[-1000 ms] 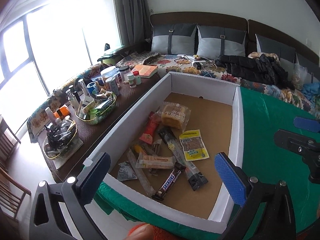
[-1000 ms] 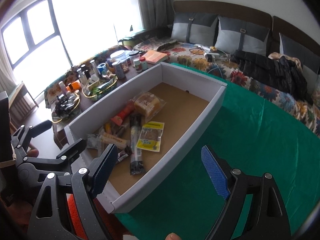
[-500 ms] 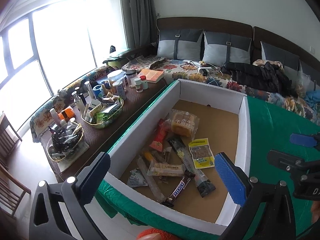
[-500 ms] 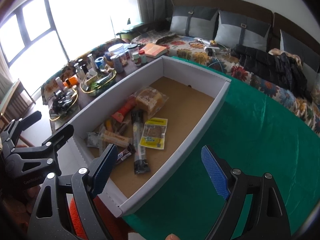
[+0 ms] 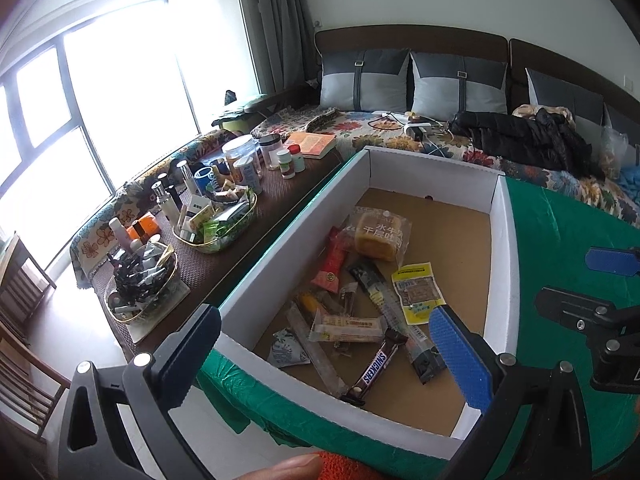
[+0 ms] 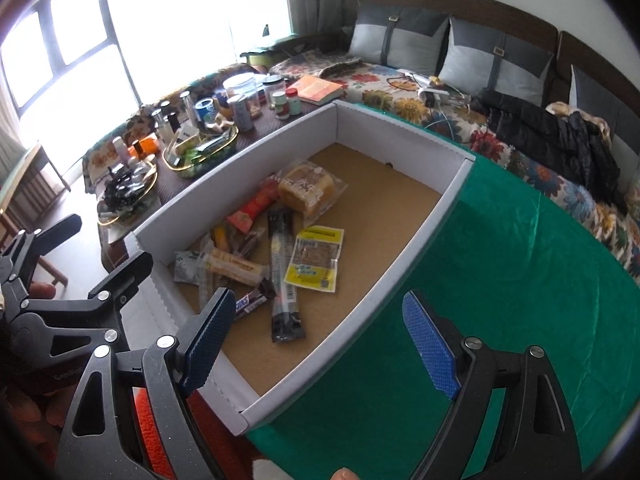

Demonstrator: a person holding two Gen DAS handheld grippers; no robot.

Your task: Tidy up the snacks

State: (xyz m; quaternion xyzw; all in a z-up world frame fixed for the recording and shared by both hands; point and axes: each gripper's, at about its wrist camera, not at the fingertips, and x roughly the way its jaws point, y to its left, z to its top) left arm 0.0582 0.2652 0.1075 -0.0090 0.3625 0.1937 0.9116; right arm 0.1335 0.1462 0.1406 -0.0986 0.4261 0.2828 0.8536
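Note:
A white cardboard box (image 5: 320, 220) with a brown floor sits on the green table (image 5: 560, 240); it also shows in the right wrist view (image 6: 420, 232). Several snacks lie inside: a bread pack (image 5: 376, 232), a red packet (image 5: 332, 264), a yellow packet (image 5: 416, 292), a Snickers bar (image 5: 374, 368), a long dark stick pack (image 6: 282, 272). My left gripper (image 5: 324, 360) is open and empty, above the box's near end. My right gripper (image 6: 320, 340) is open and empty, above the box's near right corner.
A brown side table (image 5: 240, 240) left of the box holds trays (image 5: 216, 220) of bottles, jars and a book (image 5: 312, 144). A sofa with grey cushions (image 5: 460, 80) and a black jacket (image 5: 528, 140) lies behind. Green cloth (image 6: 520, 280) stretches right of the box.
Both grippers have drawn back and up from the box, so it looks smaller and farther. Both stay open and empty. The snacks have not moved.

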